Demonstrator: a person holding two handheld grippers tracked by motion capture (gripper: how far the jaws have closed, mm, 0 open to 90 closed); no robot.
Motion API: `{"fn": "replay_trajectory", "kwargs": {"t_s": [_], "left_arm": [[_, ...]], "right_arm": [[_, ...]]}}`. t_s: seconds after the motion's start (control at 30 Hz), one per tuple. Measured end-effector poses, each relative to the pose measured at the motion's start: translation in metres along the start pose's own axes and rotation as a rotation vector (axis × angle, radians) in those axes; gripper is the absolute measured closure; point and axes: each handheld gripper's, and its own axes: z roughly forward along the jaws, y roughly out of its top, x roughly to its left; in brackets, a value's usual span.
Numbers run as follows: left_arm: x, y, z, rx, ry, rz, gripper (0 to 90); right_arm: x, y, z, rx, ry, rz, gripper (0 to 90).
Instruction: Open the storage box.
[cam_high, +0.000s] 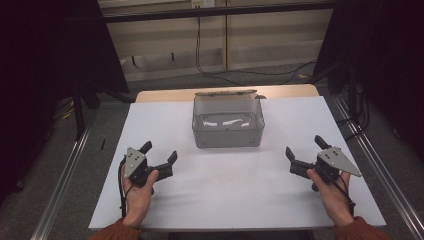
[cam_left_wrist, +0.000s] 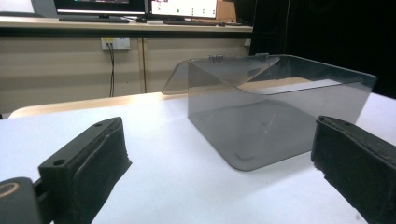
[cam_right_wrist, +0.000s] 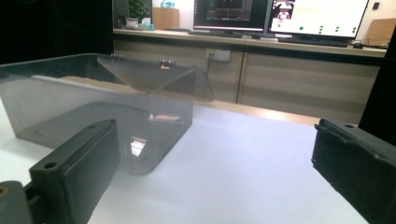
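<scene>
**Both claws wide, box ahead and untouched**

The clear plastic box (cam_high: 228, 122) sits just above the middle of the high view, on the white worktop (cam_high: 235, 190), with its hinged lid (cam_high: 226, 93) thrown back behind it. My left claw (cam_high: 160, 152) rests at lower left and my right claw (cam_high: 303, 152) at lower right, each well apart from the box and holding nothing, jaws spread wide. I judge the approach is the step in hand. To do it well I would come in level from both sides, keep the jaws parted until a wall or the lid edge lies between them, and close gently, since the thin plastic may slide. Both hands lie low on the worktop, wrists straight, jaws angled inward towards the box.
</scene>
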Motion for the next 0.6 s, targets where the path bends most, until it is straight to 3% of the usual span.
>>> {"fn": "replay_trajectory", "kwargs": {"t_s": [0.1, 0.33, 0.6], "left_arm": [[-0.001, -0.001, -0.005, 0.003, 0.0, 0.004, 3.5], [0.002, -0.009, -0.023, 0.018, 0.06, 0.008, 3.5], [0.002, -0.015, -0.023, 0.03, 0.054, 0.001, 3.5]], "right_arm": [[-0.002, -0.003, -0.009, 0.006, -0.012, 0.004, 0.4], [-0.007, -0.009, -0.026, 0.013, -0.034, -0.003, 0.0], [-0.004, -0.016, -0.028, 0.024, -0.033, 0.009, 0.0]]}}
